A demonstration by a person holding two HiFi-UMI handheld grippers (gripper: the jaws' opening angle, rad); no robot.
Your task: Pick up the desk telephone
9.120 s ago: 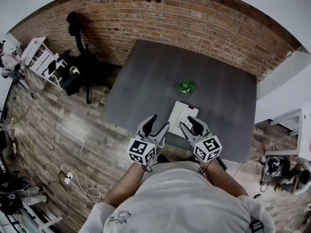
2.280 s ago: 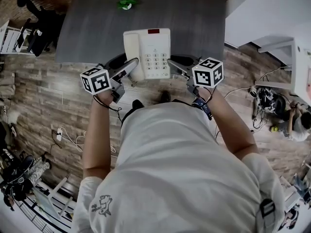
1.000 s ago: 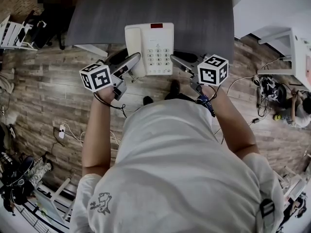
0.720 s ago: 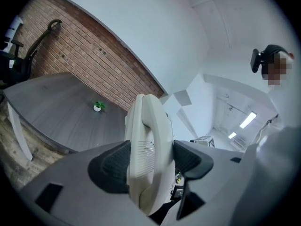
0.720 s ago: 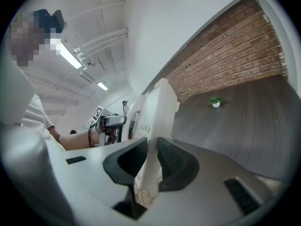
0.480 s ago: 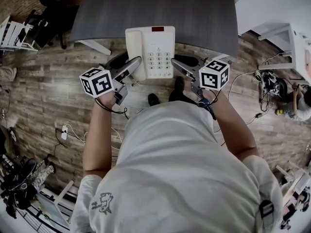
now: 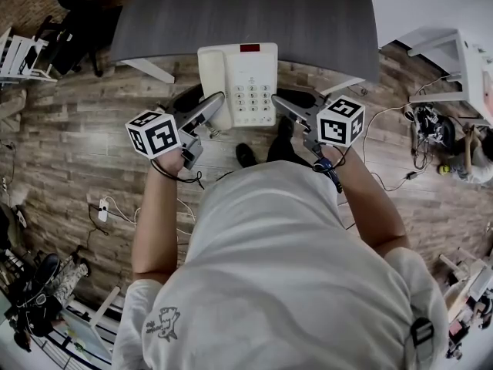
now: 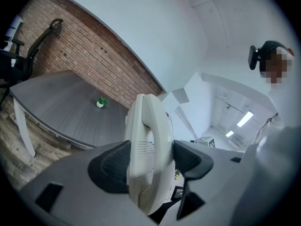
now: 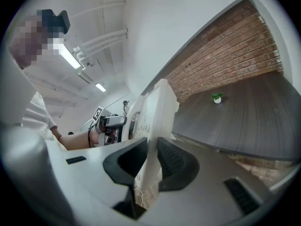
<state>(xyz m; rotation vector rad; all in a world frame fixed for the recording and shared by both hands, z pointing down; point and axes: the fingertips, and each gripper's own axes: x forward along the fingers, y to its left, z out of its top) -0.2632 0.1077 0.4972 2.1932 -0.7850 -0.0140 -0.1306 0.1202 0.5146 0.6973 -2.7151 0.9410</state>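
The white desk telephone [image 7: 246, 79] hangs in the air between both grippers, just off the front edge of the grey table [image 7: 308, 21] and over the wooden floor. My left gripper [image 7: 206, 106] is shut on its handset side; in the left gripper view the handset [image 8: 148, 145] fills the gap between the dark pads of the left gripper [image 8: 150, 161]. My right gripper [image 7: 286, 105] is shut on the phone's right edge. In the right gripper view the thin edge of the base [image 9: 155, 112] is pinched between the pads of the right gripper [image 9: 151, 161].
A small green plant [image 8: 100, 102] stands far back on the table. White furniture [image 7: 431, 21] is at the right, with cables and gear [image 7: 427, 129] and another person [image 7: 477, 168] on the floor there. A white chair [image 7: 19, 52] stands at left, and a power strip [image 7: 102, 209] lies on the floor.
Both grippers and the telephone have drawn back from the table together. The phone, which overlapped the table's front edge, now hangs mostly over the floor. Both grips are unchanged.
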